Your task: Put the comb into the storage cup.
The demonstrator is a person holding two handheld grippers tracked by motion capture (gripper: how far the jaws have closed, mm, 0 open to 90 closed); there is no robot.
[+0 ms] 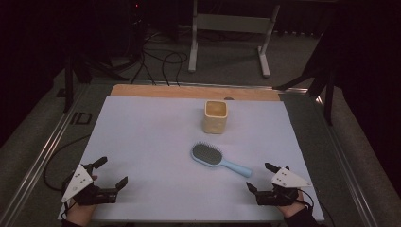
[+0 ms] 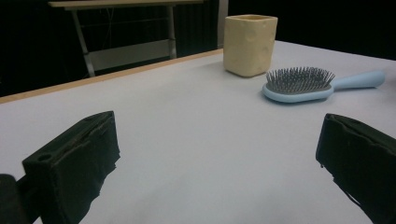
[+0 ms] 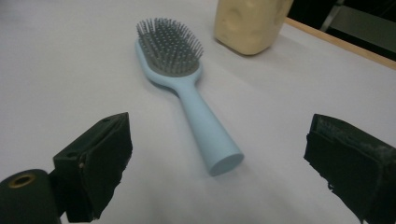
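Black jaws frame our near edge: we hold the left gripper (image 1: 112, 173) at the near left of the white table cover (image 1: 151, 137) and the right gripper (image 1: 261, 177) at the near right, both with jaws spread wide and clamped on nothing. Our hands are cut off by the bottom edge of the high view. Just ahead of the right gripper lies the blue hairbrush (image 1: 219, 161), flat on the cover with bristles up; nothing stands between it and those jaws. Its long axis runs diagonally, handle end toward the right gripper, bristled head toward the table's middle. Beyond the head, near but apart, stands a yellow square cup (image 1: 215, 116), its inside hard to make out. Farther off, cables (image 1: 156, 61) and a white frame (image 1: 227, 33) sit on the dim floor.
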